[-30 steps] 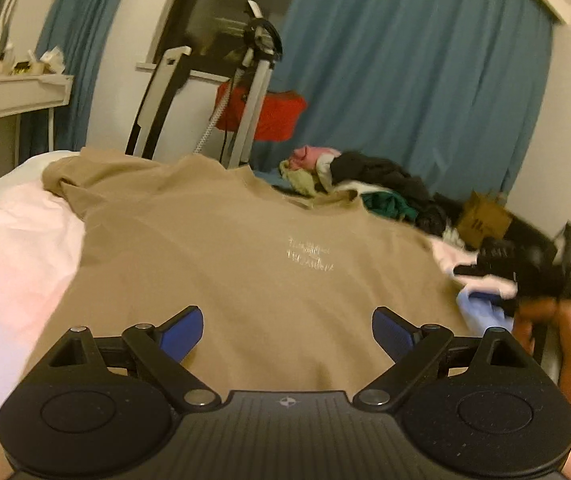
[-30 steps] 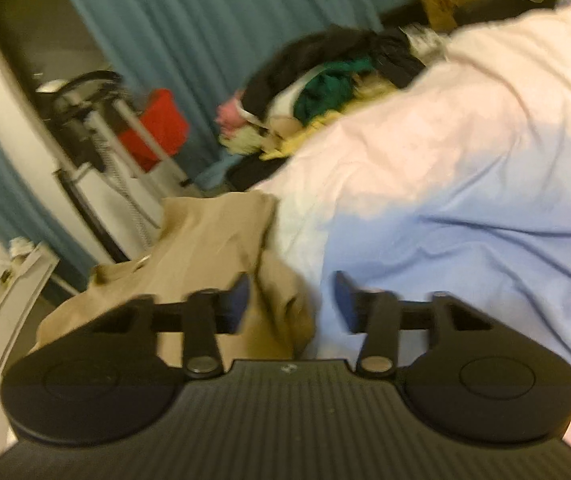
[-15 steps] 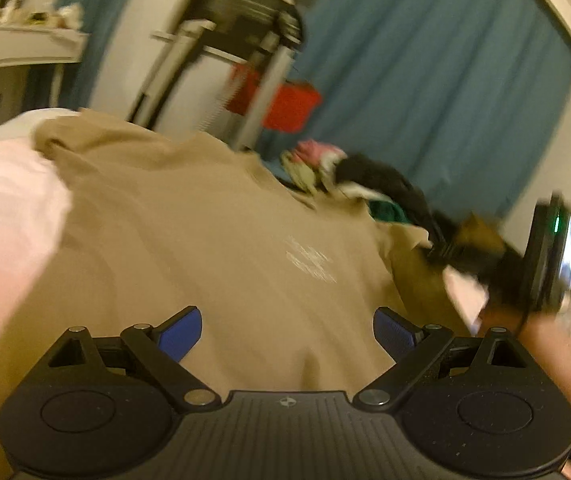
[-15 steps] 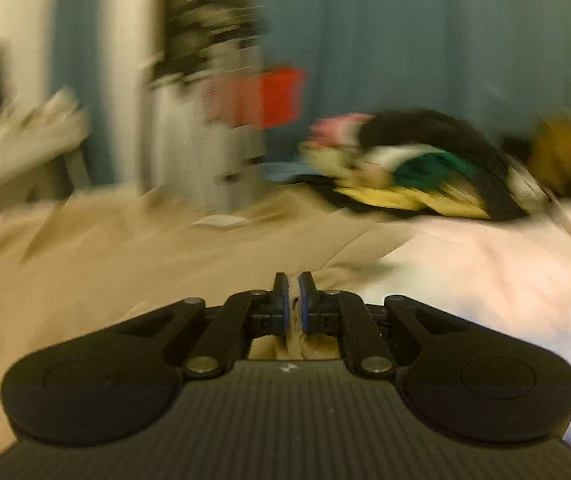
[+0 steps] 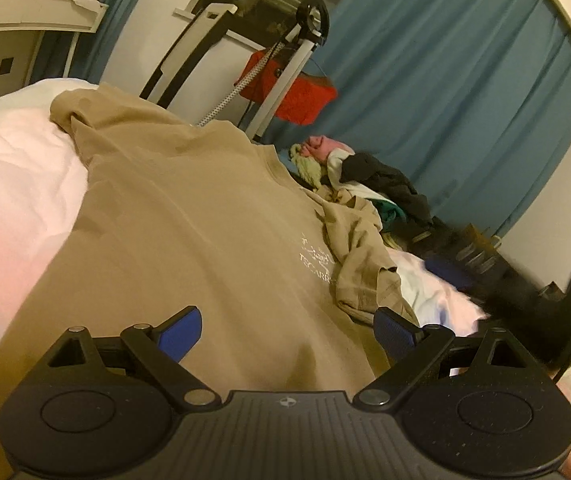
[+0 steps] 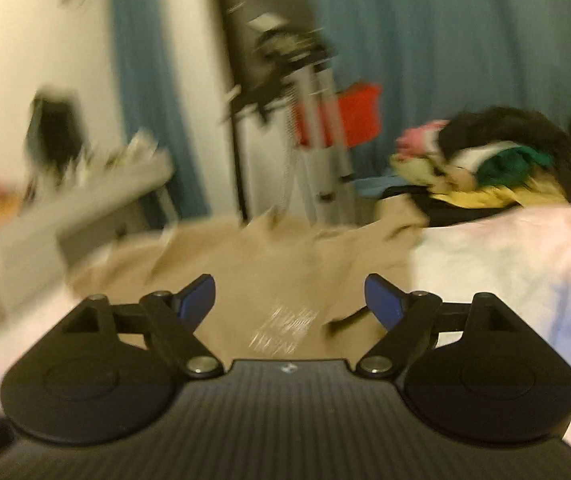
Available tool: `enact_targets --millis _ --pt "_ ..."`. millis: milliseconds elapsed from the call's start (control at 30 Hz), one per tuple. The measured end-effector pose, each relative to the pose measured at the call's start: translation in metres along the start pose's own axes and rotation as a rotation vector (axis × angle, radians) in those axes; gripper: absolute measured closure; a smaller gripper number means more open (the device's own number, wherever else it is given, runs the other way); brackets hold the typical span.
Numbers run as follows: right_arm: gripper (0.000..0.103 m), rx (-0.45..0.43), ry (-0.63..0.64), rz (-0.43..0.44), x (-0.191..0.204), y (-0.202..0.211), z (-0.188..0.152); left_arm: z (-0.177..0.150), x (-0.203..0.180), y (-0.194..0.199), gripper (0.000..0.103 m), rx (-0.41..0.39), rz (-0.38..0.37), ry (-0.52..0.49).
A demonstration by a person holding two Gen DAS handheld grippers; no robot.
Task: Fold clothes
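Bed (image 5: 13, 168) carries my tan shirt (image 5: 189, 232), its sleeve (image 5: 359, 256) flopped over the print. Left hand-held gripper (image 5: 287, 330) wide, empty; right hand-held gripper (image 6: 289, 300) opening, nothing between; its view is blurred.

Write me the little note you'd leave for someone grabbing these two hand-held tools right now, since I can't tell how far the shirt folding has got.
Left tool: open, empty, low over the tan T-shirt.
Right tool: jaws opening, nothing between them, above the shirt's white print.
Shirt: spread print-up on the white bed cover. One sleeve lies bunched inward beside the print; the other sleeve is still out at the far corner.
Unsorted clothes pile waits beyond the shirt.
Done: one sleeve brought in, roughly.
Left: smooth that sleeve, fold the other one in, fold the body, then probably the pile.
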State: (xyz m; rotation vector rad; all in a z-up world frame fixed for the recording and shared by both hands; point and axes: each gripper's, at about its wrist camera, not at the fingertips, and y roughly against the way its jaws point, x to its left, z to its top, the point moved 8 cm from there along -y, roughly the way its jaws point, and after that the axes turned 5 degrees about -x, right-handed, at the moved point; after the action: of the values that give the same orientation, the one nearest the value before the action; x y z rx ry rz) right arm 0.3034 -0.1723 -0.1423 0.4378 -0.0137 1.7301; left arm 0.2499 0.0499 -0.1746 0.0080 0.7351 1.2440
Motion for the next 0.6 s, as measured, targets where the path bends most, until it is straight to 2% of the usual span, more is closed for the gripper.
enact_targets --millis 67,100,200,300,333,367,400,500,600 --pt "0.019 0.039 -0.153 -0.072 -0.032 -0.009 0.003 -0.001 0.002 -0.001 0.008 0.004 0.002 0.008" --pt "0.026 0.072 -0.211 -0.095 -0.044 -0.017 0.000 -0.002 0.003 -0.002 0.008 0.006 0.003 0.012" --pt "0.028 0.147 -0.268 -0.142 -0.065 -0.046 -0.011 -0.004 0.006 -0.004 0.008 0.012 0.007 0.024" --pt "0.044 0.196 -0.300 -0.139 -0.065 -0.068 -0.019 -0.006 0.009 -0.008 0.008 0.032 0.012 0.041" --pt "0.058 0.201 -0.300 -0.139 -0.063 -0.073 -0.019 -0.007 0.010 -0.009 0.008 0.037 0.012 0.044" --pt "0.069 0.188 -0.282 -0.144 -0.062 -0.073 -0.014 -0.008 0.009 -0.009 0.008 0.041 0.009 0.043" --pt "0.091 0.169 -0.257 -0.157 -0.060 -0.072 -0.008 -0.009 0.008 -0.009 0.008 0.045 0.006 0.043" --pt "0.099 0.109 -0.269 -0.152 -0.069 -0.063 0.012 -0.011 0.006 -0.009 0.008 0.057 -0.003 0.042" --pt "0.100 0.025 -0.331 -0.137 -0.093 -0.043 0.037 -0.013 0.005 -0.010 0.008 0.066 -0.010 0.046"
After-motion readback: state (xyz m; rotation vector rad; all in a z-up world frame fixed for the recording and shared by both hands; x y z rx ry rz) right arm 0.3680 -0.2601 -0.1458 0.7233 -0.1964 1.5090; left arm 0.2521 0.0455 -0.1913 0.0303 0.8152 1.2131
